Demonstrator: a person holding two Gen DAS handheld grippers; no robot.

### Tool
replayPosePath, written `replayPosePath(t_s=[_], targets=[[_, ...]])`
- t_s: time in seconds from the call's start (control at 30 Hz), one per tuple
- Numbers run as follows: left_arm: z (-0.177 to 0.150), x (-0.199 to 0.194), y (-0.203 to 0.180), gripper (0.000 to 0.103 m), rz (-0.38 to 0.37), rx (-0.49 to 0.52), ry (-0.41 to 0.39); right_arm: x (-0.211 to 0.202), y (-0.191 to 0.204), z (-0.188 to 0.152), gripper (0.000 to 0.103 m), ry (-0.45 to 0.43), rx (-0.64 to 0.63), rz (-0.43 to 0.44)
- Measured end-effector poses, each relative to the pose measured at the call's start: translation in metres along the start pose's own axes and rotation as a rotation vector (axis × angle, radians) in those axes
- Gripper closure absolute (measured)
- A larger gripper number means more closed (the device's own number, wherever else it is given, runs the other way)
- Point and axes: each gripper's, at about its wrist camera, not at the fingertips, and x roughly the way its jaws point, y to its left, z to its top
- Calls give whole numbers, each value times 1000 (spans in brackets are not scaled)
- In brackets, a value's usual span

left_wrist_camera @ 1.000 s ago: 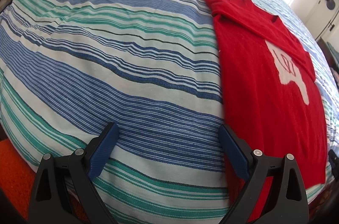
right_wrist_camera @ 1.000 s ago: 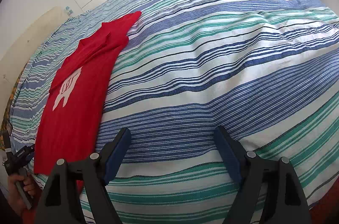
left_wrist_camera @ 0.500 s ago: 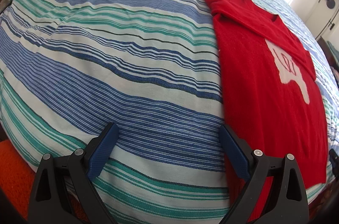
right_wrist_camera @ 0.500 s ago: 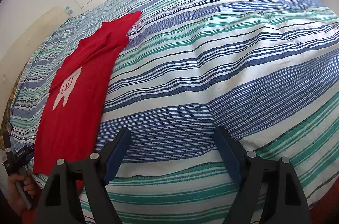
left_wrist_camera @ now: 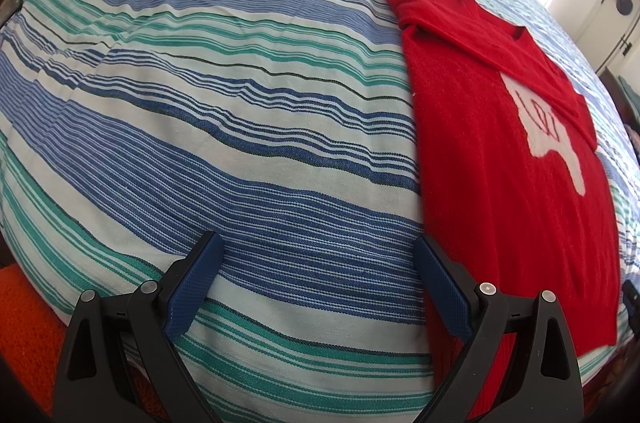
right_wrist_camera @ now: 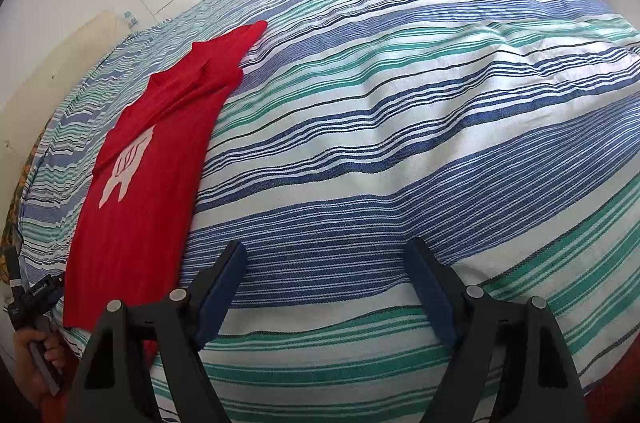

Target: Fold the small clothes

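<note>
The left gripper (left_wrist_camera: 318, 265) hovers with its jaws spread wide and nothing between them, only the striped bedcover (left_wrist_camera: 240, 151) below. The right gripper (right_wrist_camera: 326, 269) is likewise released and empty above bare cover. Just beside the left gripper's right-hand finger begins the red top (left_wrist_camera: 500, 183), its near hem draped over the bed's edge; from the right gripper it lies off to the left, starting close to that gripper's left-hand finger. Further out, the body of the top lies flat, with a white motif showing. Furthest away, a sleeve looks already turned in across the chest, so the first fold seems done. Judging by its long, narrow shape, the lengthwise halving remains, and neither gripper yet has hold of the hem. In the right wrist view, a hand (right_wrist_camera: 38, 359) grips the other tool's handle at far left.
</note>
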Motion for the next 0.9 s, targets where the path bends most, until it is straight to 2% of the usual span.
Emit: replayPosePath(t_s=[0.9], targets=[[0, 1, -2, 6, 4, 2, 0, 0, 1, -1, 22, 0, -3, -2]])
